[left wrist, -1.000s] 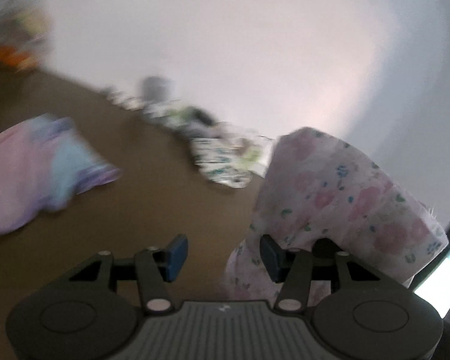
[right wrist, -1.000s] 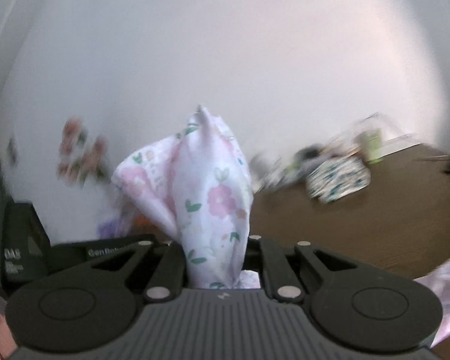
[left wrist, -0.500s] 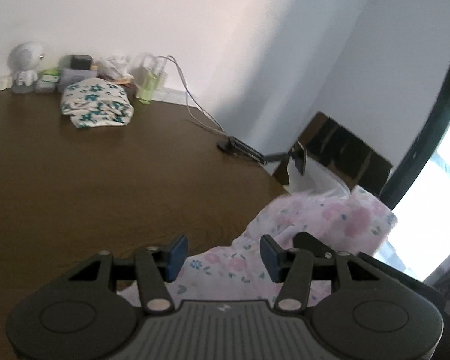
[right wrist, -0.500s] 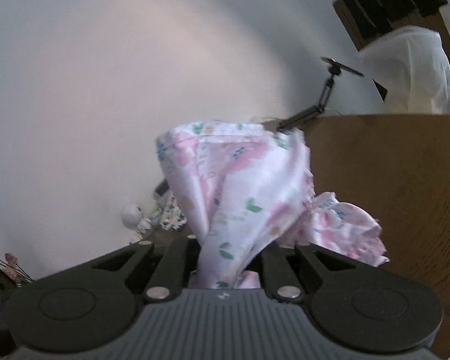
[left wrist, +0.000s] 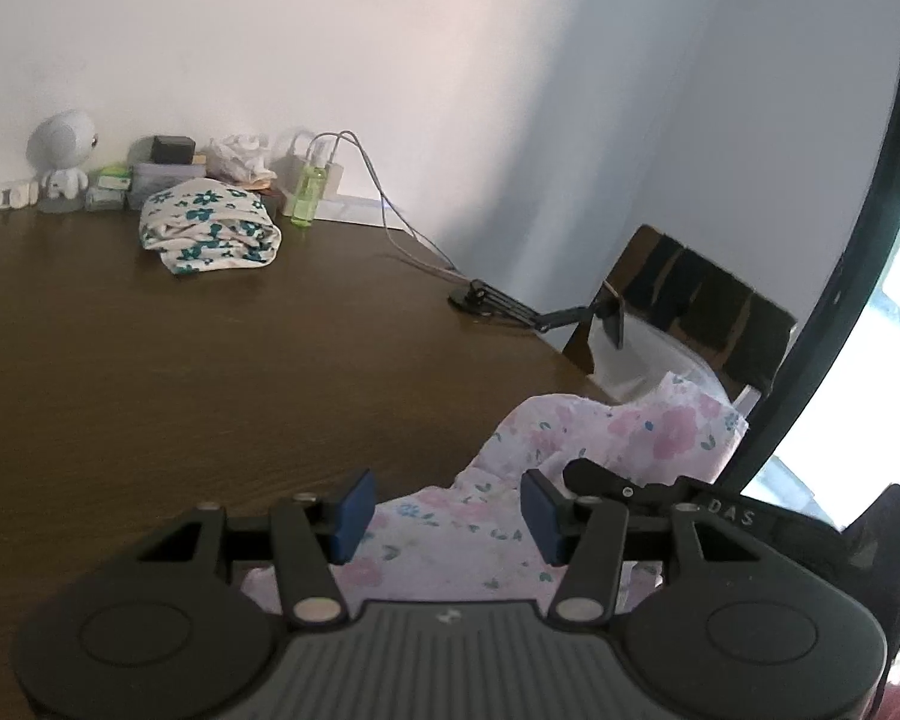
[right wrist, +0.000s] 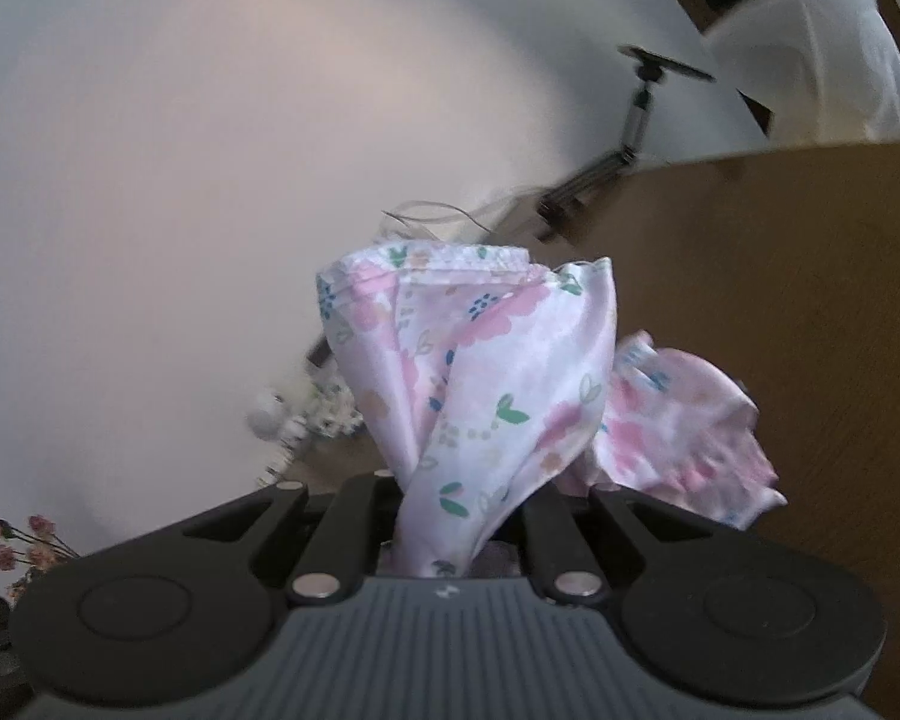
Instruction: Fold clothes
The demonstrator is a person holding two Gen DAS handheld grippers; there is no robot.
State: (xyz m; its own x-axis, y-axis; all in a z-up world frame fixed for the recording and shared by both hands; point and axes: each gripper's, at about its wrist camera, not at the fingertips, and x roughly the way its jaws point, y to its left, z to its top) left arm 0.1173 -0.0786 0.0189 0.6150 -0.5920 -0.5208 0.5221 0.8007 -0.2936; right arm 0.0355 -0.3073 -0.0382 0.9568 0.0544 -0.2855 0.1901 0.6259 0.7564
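Observation:
The pink floral garment (left wrist: 606,438) lies crumpled on the brown table (left wrist: 210,396) near its right edge. My left gripper (left wrist: 448,513) hovers open just above it. Its blue pads (left wrist: 354,507) stand apart and press on nothing, with cloth showing in the gap below them. My right gripper (right wrist: 450,501) is shut on a bunch of the same garment (right wrist: 480,378). That bunch rises out of the jaws as a tall fold and hides the fingertips. More of the cloth spreads to the right onto the table (right wrist: 780,300).
A folded white garment with teal flowers (left wrist: 210,231) sits at the back of the table. Beside it are a white figurine (left wrist: 60,156), small boxes, a green bottle (left wrist: 306,192) and cables. A black jointed stand (left wrist: 510,309) sits at the right edge. A chair with white cloth (left wrist: 654,354) stands beyond.
Both views have swung toward the table's right side. The floral garment, held up in the air before, has come down onto the table. The right gripper rolled while still gripping it.

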